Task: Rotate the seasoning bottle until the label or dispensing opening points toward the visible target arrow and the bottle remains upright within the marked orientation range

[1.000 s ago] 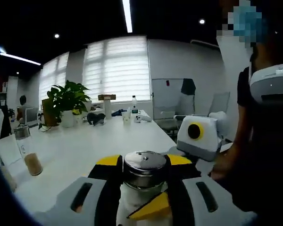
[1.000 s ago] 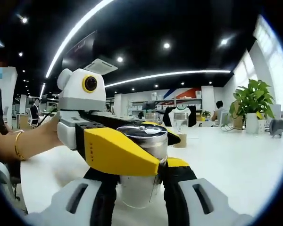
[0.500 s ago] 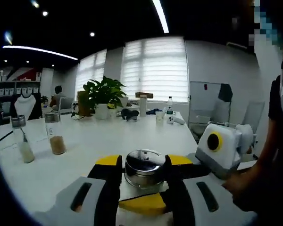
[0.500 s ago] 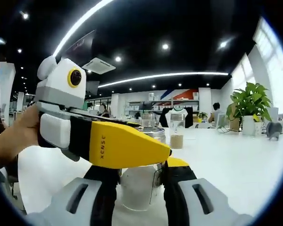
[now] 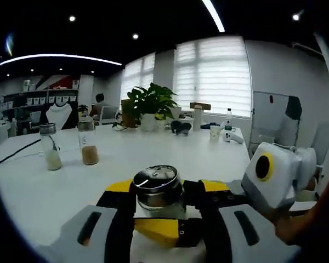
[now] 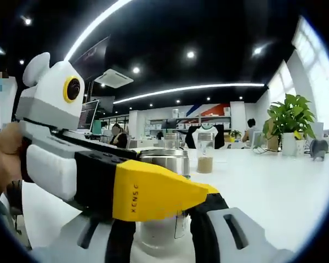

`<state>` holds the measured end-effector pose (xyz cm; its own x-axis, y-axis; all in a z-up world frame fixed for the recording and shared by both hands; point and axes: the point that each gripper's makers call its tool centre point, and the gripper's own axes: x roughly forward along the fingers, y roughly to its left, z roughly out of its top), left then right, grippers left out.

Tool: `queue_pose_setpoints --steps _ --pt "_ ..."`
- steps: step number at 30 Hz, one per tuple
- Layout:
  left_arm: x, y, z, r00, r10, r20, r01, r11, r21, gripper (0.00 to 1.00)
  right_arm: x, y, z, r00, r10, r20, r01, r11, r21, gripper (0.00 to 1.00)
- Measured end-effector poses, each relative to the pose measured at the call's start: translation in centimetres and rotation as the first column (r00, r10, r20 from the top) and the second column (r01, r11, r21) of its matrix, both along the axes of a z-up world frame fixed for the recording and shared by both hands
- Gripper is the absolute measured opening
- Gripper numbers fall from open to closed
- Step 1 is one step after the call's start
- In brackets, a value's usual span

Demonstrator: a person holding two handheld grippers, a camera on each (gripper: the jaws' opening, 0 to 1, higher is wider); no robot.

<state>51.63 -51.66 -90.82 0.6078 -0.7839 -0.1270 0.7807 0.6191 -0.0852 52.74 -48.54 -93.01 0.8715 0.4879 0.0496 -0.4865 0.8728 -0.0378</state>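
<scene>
Two jaws of my left gripper (image 5: 158,198) clamp the seasoning bottle (image 5: 157,188) by its steel cap, upright on the white table (image 5: 71,181). My right gripper (image 5: 170,230) crosses just below it. Open tabletop stretches leftward to two glass shakers (image 5: 88,148), well apart. A potted plant (image 5: 149,105) stands before blinded windows (image 5: 216,76).

In the right gripper view, my left gripper (image 6: 120,183) crosses over the seasoning bottle (image 6: 162,219). My right gripper (image 6: 160,227) grips its glass body. Bare table (image 6: 274,192) lies rightward; ceiling light strips (image 6: 192,87) run overhead.
</scene>
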Motion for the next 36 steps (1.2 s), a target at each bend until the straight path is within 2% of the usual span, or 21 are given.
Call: queue_pose_setpoints --steps 3,9,14,18,24,25,30,36 --pt "-0.1 0.3 0.4 0.999 0.030 -0.023 -0.030 0.999 -0.031 0.48 0.1 0.0 0.0 1.000 -0.001 -0.003 0.001 1.000 -0.007 0.34" --pt "-0.2 0.1 0.8 0.996 0.083 -0.033 -0.085 0.994 -0.073 0.50 0.1 -0.1 0.0 1.000 -0.005 -0.005 0.005 1.000 -0.004 0.34" --pt "0.1 0.2 0.3 0.987 0.155 -0.034 -0.157 0.986 -0.055 0.51 0.1 0.0 -0.3 1.000 -0.001 -0.018 0.001 1.000 -0.013 0.34" --pt "0.2 0.3 0.6 0.980 0.192 -0.058 -0.197 0.975 -0.105 0.49 0.1 0.0 -0.3 1.000 -0.003 -0.017 0.003 1.000 -0.013 0.34" --pt "1.0 0.8 0.4 0.959 0.277 -0.056 -0.282 0.951 -0.129 0.39 0.1 0.1 -0.2 1.000 -0.001 -0.015 0.001 1.000 -0.003 0.34" --pt "1.1 1.2 0.4 0.947 0.319 -0.043 -0.322 0.938 -0.130 0.37 0.1 0.1 -0.2 1.000 -0.001 -0.014 0.001 1.000 -0.006 0.34" --pt "1.3 1.3 0.5 0.930 0.364 -0.039 -0.366 0.917 -0.156 0.35 0.2 0.1 -0.3 1.000 0.000 -0.014 0.000 1.000 -0.009 0.34" --pt "1.3 1.2 0.7 0.920 0.391 -0.011 -0.389 0.910 -0.147 0.35 0.2 0.1 -0.3 1.000 -0.002 -0.017 0.002 1.000 0.000 0.34"
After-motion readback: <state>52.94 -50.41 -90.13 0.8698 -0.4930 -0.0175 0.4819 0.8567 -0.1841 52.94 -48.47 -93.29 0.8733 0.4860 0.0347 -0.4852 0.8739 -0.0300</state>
